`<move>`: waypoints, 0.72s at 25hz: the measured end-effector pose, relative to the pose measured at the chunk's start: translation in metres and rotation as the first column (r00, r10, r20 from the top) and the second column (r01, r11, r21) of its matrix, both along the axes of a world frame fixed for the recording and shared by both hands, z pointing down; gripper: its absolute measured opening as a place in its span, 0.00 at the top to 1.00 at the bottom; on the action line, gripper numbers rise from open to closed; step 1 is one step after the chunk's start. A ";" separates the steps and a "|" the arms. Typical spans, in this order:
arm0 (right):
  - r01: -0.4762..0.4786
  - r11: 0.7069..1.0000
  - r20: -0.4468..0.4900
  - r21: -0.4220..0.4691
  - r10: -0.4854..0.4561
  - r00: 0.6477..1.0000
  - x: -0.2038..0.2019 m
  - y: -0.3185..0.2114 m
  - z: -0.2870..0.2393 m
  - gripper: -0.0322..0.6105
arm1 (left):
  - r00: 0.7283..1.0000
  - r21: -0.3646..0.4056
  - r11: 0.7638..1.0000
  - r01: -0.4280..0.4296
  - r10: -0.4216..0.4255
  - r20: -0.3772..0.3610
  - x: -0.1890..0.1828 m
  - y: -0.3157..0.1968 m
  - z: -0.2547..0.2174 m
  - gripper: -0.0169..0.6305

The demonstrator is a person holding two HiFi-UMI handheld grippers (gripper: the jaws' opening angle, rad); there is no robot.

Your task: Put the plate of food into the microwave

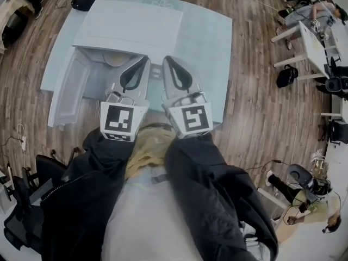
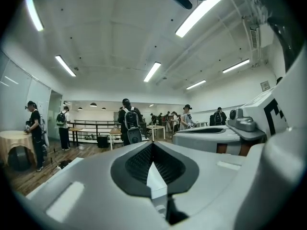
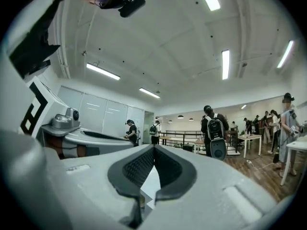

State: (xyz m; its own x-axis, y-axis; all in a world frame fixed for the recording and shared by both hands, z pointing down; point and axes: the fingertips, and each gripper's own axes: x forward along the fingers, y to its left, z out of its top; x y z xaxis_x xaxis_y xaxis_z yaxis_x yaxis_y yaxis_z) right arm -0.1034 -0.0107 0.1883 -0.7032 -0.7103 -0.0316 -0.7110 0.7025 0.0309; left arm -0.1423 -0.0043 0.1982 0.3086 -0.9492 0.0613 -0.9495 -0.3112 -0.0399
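Over pale table [image 1: 209,42], grey left hand-held gripper [image 1: 144,61], right hand-held gripper [image 1: 167,61] (ribbed pads [image 2: 139,164]) closed.

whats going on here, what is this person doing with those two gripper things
A person holds the left gripper and the right gripper side by side before their chest. Both are shut with nothing between the jaws. Below them a white microwave stands on a pale table with its door swung open. Something pale and round shows inside, but I cannot tell whether it is the plate. Neither gripper touches anything.
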 end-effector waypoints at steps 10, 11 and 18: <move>-0.029 0.999 0.005 0.044 0.029 1.000 0.002 -0.002 -0.010 0.96 | 1.000 0.016 1.000 -0.011 0.011 0.011 0.001 -0.005 -0.004 0.98; -0.030 0.999 0.006 0.044 0.030 1.000 0.002 -0.002 -0.011 0.96 | 1.000 0.015 1.000 -0.011 0.011 0.012 0.001 -0.006 -0.004 0.98; -0.043 0.998 -0.012 0.037 0.044 0.999 0.006 -0.003 -0.013 0.96 | 1.000 0.003 1.000 -0.024 0.024 0.015 0.008 -0.007 -0.005 0.98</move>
